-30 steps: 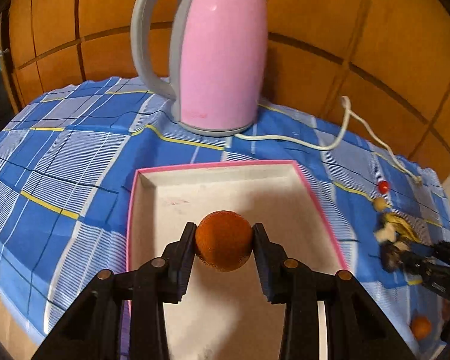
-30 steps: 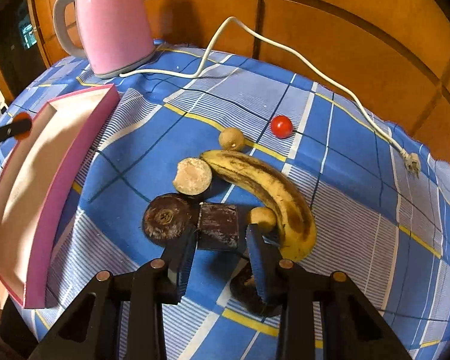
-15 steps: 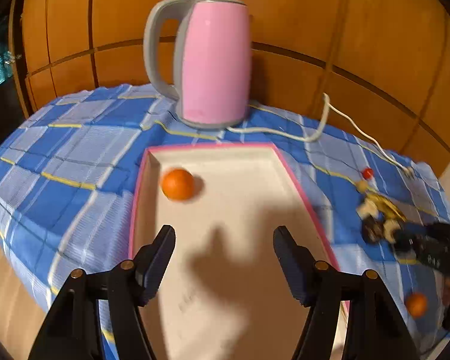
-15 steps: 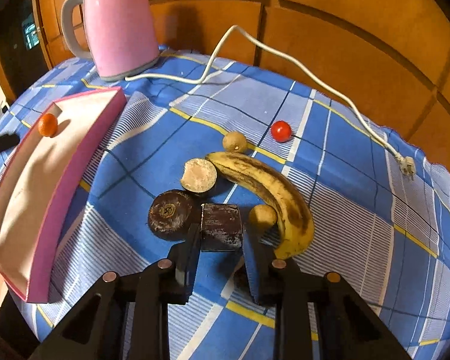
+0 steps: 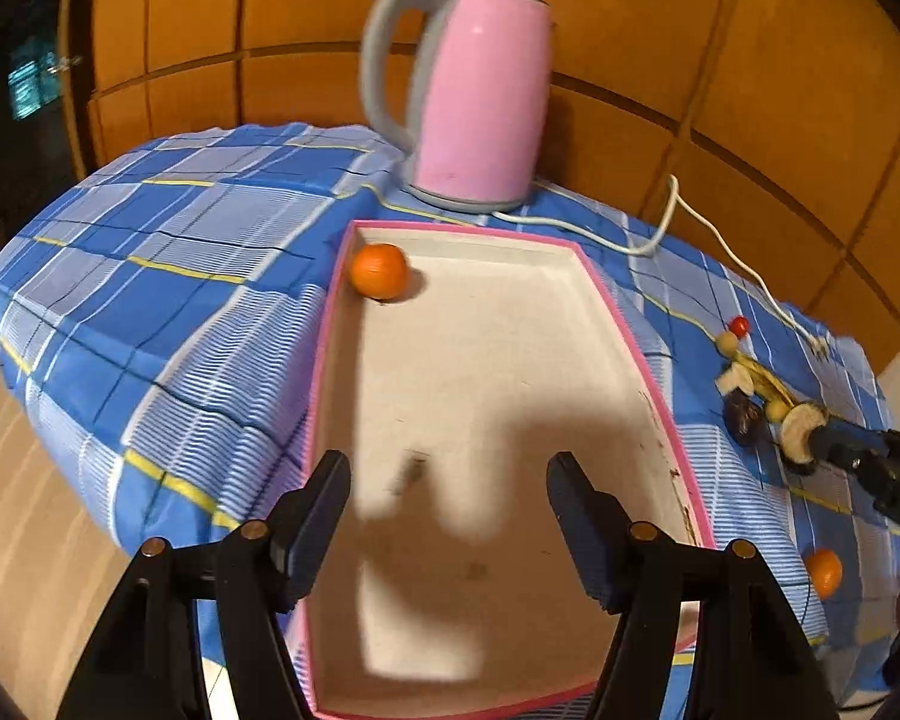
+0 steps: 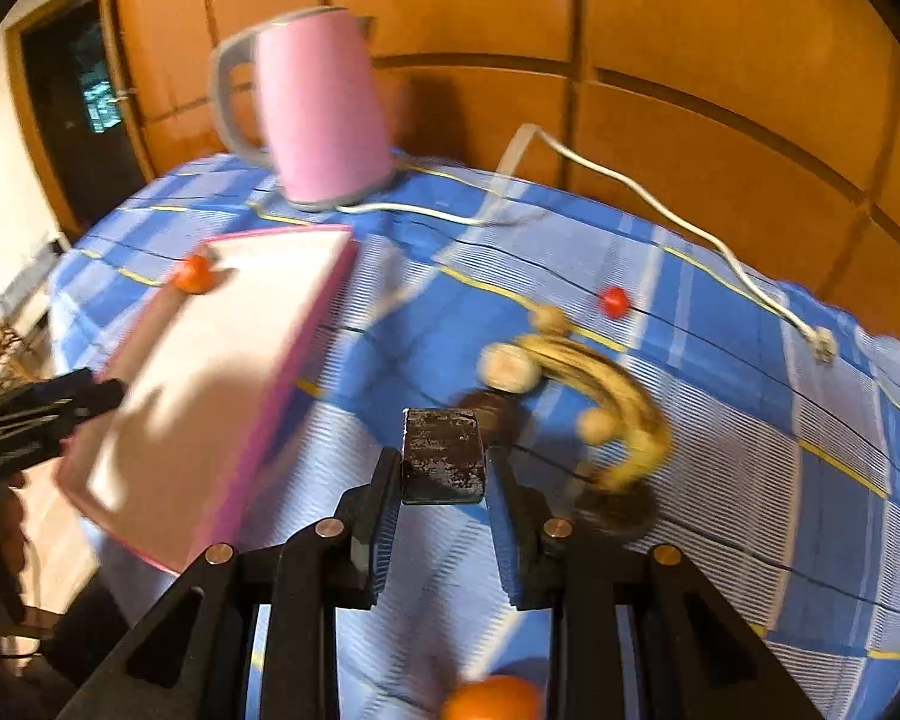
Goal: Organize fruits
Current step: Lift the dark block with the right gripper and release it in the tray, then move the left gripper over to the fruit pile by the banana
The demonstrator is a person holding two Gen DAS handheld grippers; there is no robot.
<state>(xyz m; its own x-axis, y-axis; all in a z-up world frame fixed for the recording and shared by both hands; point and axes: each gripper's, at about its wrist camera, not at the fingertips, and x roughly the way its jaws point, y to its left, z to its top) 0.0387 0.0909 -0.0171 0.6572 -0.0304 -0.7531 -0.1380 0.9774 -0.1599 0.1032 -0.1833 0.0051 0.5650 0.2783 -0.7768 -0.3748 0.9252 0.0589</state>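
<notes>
A small orange (image 5: pixel 380 271) lies in the far left corner of the pink-rimmed white tray (image 5: pixel 480 360). My left gripper (image 5: pixel 447 474) hangs open over the tray's near end with nothing between its fingers. My right gripper (image 6: pixel 444 468) is shut on a dark brown blocky fruit piece (image 6: pixel 444 453) and holds it above the blue checked cloth. Behind it lie a spotted banana (image 6: pixel 606 384), a pale cut half (image 6: pixel 507 366), two small tan fruits (image 6: pixel 549 318), a dark round fruit (image 6: pixel 492 408) and a red cherry tomato (image 6: pixel 613 302). Another orange (image 6: pixel 492 699) sits near the front edge.
A pink kettle (image 5: pixel 474 96) stands behind the tray, and its white cord (image 6: pixel 660 204) runs across the cloth to a plug (image 6: pixel 822 345). A wooden panel wall backs the table. The cloth drops off at the left and the front, towards the floor.
My left gripper opened and drew back; the orange it held now rests in the tray's far left corner. My right gripper closed on the dark piece and lifted it off the cloth.
</notes>
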